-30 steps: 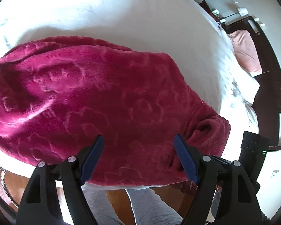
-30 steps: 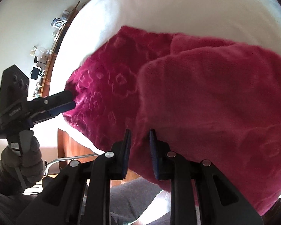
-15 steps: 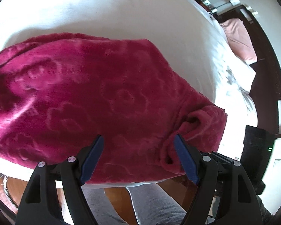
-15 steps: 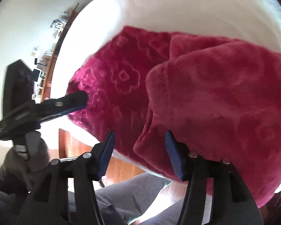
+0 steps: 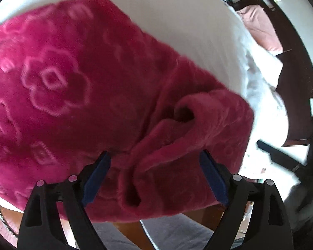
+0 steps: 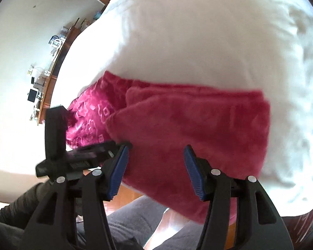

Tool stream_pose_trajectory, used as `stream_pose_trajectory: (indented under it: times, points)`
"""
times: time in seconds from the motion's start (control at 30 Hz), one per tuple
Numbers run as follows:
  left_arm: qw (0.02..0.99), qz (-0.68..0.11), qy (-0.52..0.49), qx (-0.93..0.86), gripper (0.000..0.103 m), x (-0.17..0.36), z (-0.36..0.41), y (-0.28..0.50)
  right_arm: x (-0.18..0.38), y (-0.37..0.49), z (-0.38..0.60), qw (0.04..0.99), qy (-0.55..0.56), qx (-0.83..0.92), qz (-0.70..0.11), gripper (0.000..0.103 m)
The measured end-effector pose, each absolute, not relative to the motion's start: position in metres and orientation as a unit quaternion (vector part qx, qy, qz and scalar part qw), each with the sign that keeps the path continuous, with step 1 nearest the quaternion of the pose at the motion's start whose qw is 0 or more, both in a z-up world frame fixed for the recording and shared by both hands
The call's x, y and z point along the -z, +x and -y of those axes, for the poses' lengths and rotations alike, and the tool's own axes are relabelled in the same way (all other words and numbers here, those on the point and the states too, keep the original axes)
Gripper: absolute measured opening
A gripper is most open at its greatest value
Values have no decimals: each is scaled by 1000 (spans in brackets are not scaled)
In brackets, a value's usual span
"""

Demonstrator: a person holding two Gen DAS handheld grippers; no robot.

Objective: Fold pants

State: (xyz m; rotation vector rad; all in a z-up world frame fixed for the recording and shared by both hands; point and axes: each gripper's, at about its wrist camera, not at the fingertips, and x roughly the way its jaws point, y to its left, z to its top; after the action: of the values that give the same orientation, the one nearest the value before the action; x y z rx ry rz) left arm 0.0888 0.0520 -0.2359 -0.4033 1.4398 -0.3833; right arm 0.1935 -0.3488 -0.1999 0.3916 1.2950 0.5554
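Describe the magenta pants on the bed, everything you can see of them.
The pants are plush magenta fleece embossed with a paler flower pattern. They lie folded over on the white bed, near its front edge, with a plain-looking layer lapped over the patterned one. In the left wrist view one end is bunched into soft rolls and an open tuck. The left gripper is opening and nothing presses the fabric; the right gripper is also open above it.

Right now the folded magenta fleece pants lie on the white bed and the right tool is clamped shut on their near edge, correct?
Not quite. The magenta fleece pants do lie folded on the white bed, but the right tool is not clamped on them: the right wrist view shows its blue pads standing apart, pressing on no fabric.
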Motion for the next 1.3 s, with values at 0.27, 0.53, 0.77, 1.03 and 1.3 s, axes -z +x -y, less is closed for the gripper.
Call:
stream_pose_trajectory:
  times: [0.27,0.53,0.77,1.03,1.3]
  points:
    - [737,-630,-213,122,86,253,-48,75,196,254,316,743,91,-319,-581,65]
    - [753,-610,-231,89,86,254,-53,60,227,267,278,661,32,-400,-634,65]
    - [755,-603,-245,73,86,255,-63,49,230,256,244,604,10,-465,-647,66]
    - [751,-608,-249,66,86,256,-48,66,207,270,223,656,-6,-459,-600,18]
    - [737,-611,-278,77,86,260,-52,74,188,275,227,715,-23,-414,-564,25]
